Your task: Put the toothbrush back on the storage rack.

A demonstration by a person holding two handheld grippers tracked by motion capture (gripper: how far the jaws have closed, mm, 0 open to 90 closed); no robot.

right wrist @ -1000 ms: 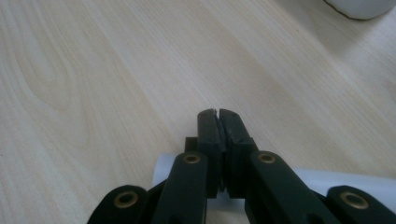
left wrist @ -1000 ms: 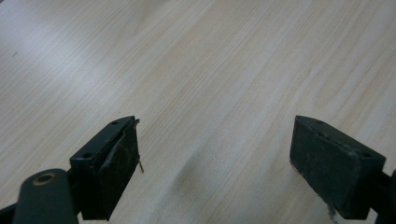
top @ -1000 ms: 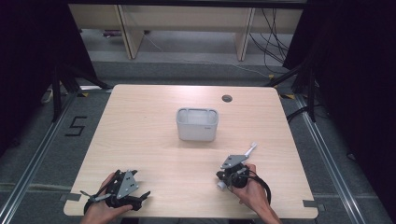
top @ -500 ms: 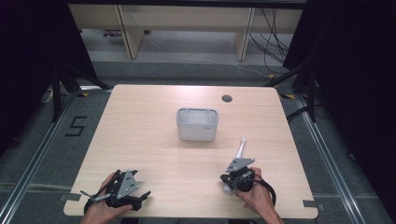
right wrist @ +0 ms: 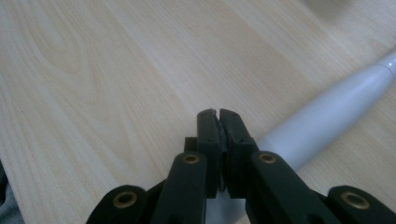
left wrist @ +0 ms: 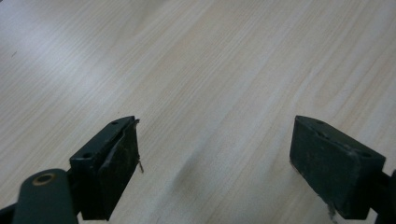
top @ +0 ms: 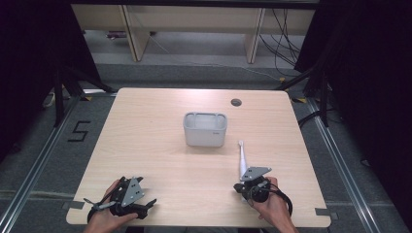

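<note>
Since the earlier high-view frames, the right gripper has drawn back toward the near edge of the table and swung so that the toothbrush now runs almost straight away from the person, where before it leaned off to the right. Left gripper sits where it was, near the front left corner, jaws spread wide over bare wood with nothing between them, as the left gripper view confirms; judged to be parked out of the way. Right gripper jaws are pressed together at the tips in the right gripper view, and the white handle passes beneath and to one side of them; whether the pads clamp its hidden butt end or merely lie on top of it cannot be told. Toothbrush lies on the table, near the right front, well apart from the white bin at mid-table. Long axis: near edge to far edge, thick end at the gripper, thin head end pointing toward the right side of the bin. Judgement: that alignment suits carrying the brush forward, head first, into the bin.
</note>
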